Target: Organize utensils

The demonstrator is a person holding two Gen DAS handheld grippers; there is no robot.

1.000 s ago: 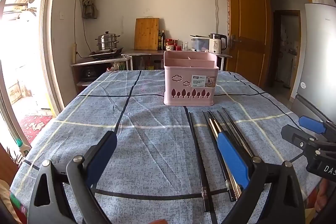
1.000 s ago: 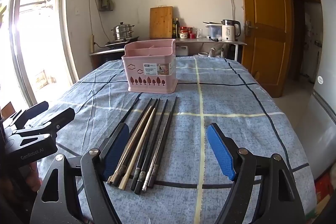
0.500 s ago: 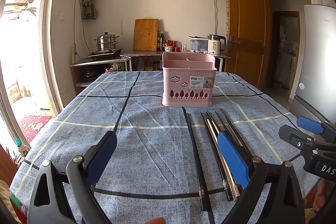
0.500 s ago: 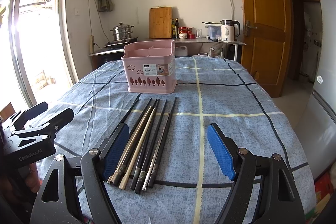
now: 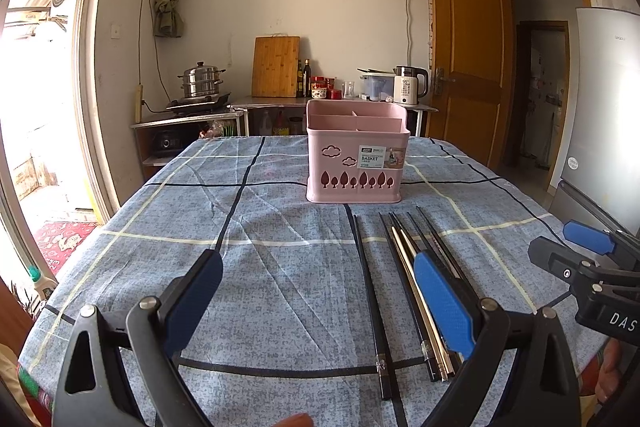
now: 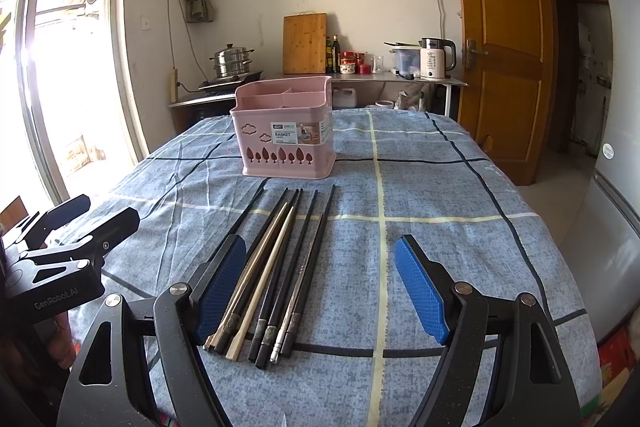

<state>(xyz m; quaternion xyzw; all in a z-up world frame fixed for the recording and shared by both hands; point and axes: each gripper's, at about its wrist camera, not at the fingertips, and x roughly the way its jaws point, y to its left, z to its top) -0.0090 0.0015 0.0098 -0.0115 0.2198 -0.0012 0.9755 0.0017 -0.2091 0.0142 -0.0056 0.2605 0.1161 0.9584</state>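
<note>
From the left wrist, my left gripper (image 5: pixel 316 301) hangs released over the counter (image 5: pixel 160 227), chopsticks (image 5: pixel 404 279) lying right, pink basket (image 5: pixel 356 167) beyond them. From the right wrist, my right gripper (image 6: pixel 320 291) gapes, empty, above the chopsticks (image 6: pixel 276 267), the basket (image 6: pixel 284 139) far left.

The left tool (image 5: pixel 316 303) has drifted slightly leftward and tilted a touch over the last second. In its view the pink basket (image 5: pixel 356 163) now sits a little further left and lower than before, the bundle of chopsticks (image 5: pixel 416 291) has slid left with it, and more of the grey fridge (image 5: pixel 600 99) shows at the right edge. The right tool (image 6: pixel 320 291) has barely shifted (the basket and chopsticks hold almost the same places in its view). Nothing on the bench has been moved, and both tools' jaws are as wide apart as before.
</note>
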